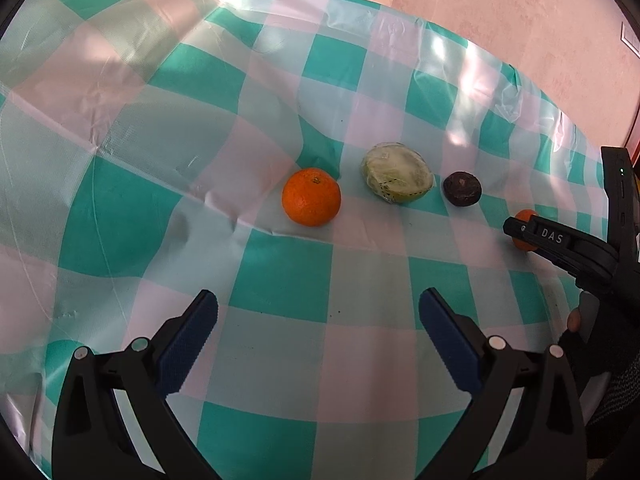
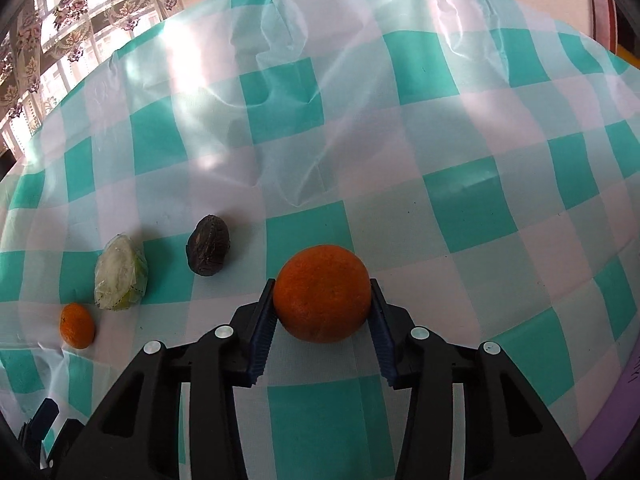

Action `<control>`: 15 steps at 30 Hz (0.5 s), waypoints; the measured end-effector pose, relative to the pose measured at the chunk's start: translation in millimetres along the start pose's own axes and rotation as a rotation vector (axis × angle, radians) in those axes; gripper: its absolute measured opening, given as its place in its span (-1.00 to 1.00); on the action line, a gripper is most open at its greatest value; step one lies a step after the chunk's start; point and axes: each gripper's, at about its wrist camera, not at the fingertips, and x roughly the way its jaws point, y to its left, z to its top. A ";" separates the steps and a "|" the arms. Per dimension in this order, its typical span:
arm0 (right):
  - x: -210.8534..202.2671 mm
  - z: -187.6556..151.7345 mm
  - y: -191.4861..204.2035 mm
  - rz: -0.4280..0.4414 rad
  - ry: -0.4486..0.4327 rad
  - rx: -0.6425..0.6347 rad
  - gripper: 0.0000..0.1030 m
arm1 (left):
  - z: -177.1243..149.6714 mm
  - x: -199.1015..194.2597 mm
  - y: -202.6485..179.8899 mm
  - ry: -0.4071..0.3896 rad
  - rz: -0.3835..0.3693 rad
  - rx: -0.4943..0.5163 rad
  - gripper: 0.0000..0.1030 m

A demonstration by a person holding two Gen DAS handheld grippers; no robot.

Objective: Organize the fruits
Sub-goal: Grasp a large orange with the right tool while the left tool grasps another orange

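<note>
Fruit lies in a loose row on a surface (image 1: 280, 276) covered with a teal-and-white checked cloth. In the left wrist view, an orange (image 1: 311, 197) sits at centre frame, a wrapped pale green fruit (image 1: 397, 179) just right of it, and a dark wrinkled fruit (image 1: 462, 188) further right. The left gripper (image 1: 318, 344) hovers at the bottom of the frame with its blue pads spread wide and nothing between them. At the right edge, the right gripper (image 1: 516, 229) partly covers a second orange (image 1: 525, 234). In the right wrist view, that gripper (image 2: 322, 310) is clenched on the second orange, both blue pads pressing its sides at lower centre; the fruit seems to rest on the cloth. The other three fruits trail off toward the lower left.
</note>
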 end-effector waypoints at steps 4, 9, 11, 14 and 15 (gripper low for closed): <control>-20.0 -20.8 -5.3 0.078 -0.007 0.023 -0.16 | 1.0 4.1 -0.5 0.025 -0.003 0.007 0.96; -35.7 -33.8 -15.0 0.226 -0.036 0.082 -0.16 | 2.8 6.2 6.9 0.048 -0.011 -0.032 0.96; -34.8 -31.8 -16.4 0.225 -0.032 0.104 -0.16 | 6.4 12.4 9.9 0.085 0.017 -0.042 0.96; -29.4 -28.1 -2.8 0.218 -0.024 0.101 -0.16 | 12.8 22.0 10.4 0.106 0.101 -0.035 0.88; -29.8 -28.0 -3.4 0.221 -0.024 0.100 -0.16 | 16.1 25.6 8.8 0.105 0.116 -0.024 0.84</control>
